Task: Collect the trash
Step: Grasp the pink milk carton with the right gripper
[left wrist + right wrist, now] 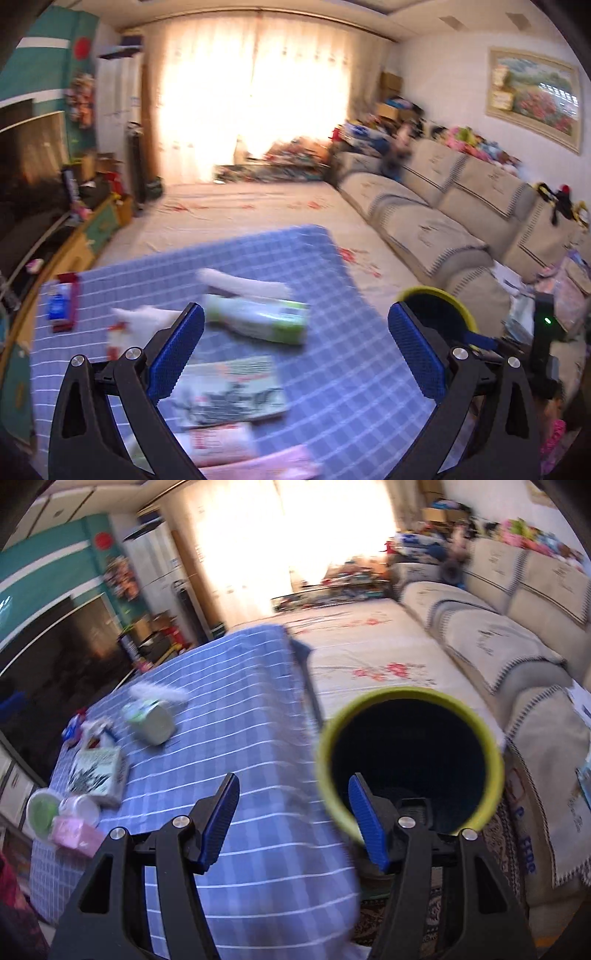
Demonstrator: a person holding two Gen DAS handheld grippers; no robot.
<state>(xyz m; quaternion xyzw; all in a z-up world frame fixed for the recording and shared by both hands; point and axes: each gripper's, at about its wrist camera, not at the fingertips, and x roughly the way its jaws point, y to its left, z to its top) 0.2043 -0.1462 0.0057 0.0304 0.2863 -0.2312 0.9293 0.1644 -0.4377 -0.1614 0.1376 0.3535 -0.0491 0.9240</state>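
Checked tablecloth point(332, 295) — green bottle point(258, 319) lying lengthwise; left hand-held gripper point(295, 354) wide open, empty.

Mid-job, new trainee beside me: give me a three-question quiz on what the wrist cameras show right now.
1. True or false: the left gripper is shut on the green-and-white bottle.
2. What colour is the rim of the bin beside the table? A red, B yellow, C white.
3. Fill in: the bottle lies on its side on a ____-checked tablecloth.

Key: 1 false, its jaws stand wide open with nothing between the pads. 2 B. 3 blue.
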